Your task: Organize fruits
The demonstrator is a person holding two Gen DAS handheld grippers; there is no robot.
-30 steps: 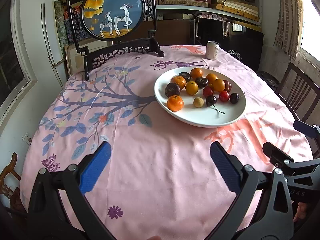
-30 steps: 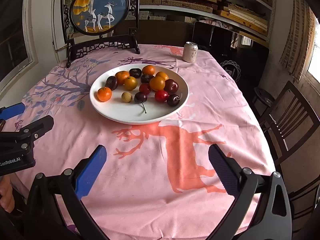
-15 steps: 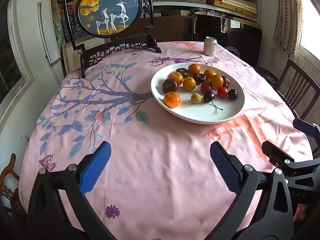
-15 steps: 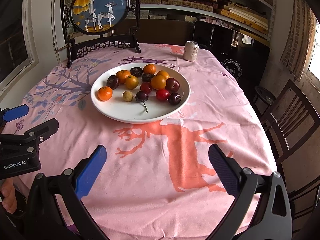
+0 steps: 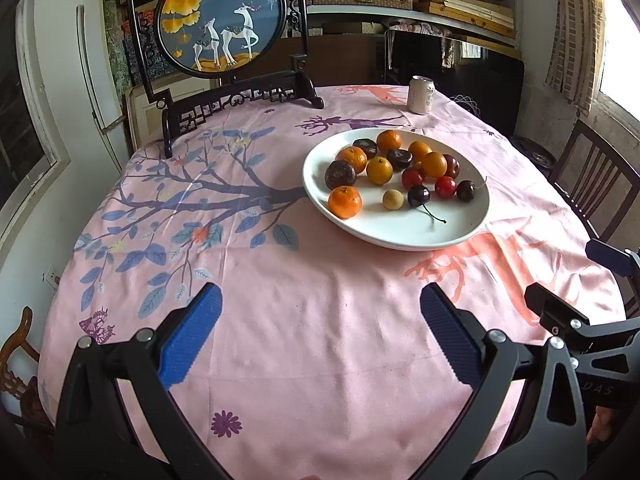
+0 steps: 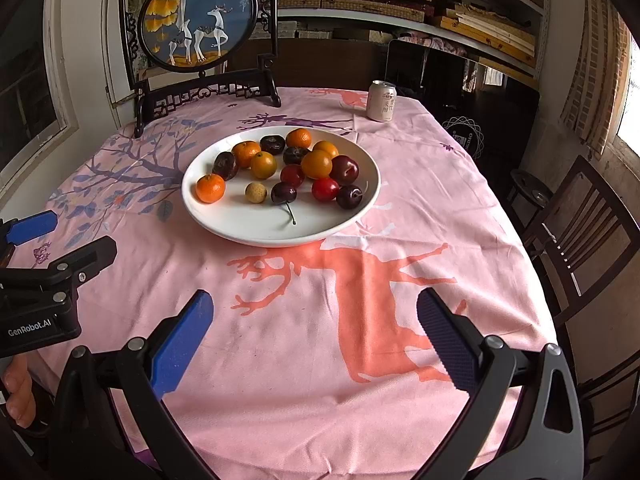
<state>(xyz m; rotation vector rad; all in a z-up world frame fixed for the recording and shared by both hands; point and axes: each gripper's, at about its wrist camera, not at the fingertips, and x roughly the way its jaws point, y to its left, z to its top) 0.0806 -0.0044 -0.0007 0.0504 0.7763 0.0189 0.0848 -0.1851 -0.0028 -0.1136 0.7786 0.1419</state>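
Observation:
A white plate (image 5: 400, 236) (image 6: 248, 232) stands on the pink tablecloth and holds several mixed fruits: small oranges such as one at its near left (image 5: 345, 202) (image 6: 210, 188), dark plums, red cherries, a dark cherry with a stem (image 5: 419, 195) (image 6: 284, 193) and a pale longan (image 5: 393, 200) (image 6: 256, 192). My left gripper (image 5: 320, 332) is open and empty above the cloth, short of the plate. My right gripper (image 6: 316, 332) is open and empty, also short of the plate. Each gripper shows at the edge of the other's view.
A round deer picture on a dark wooden stand (image 5: 240, 96) (image 6: 208, 92) stands at the table's far left. A drink can (image 5: 422, 95) (image 6: 381, 101) stands at the far right. Wooden chairs (image 6: 584, 216) stand to the right of the table.
Both grippers have moved forward a little toward the plate, which now looks nearer in both views. Both stay open.

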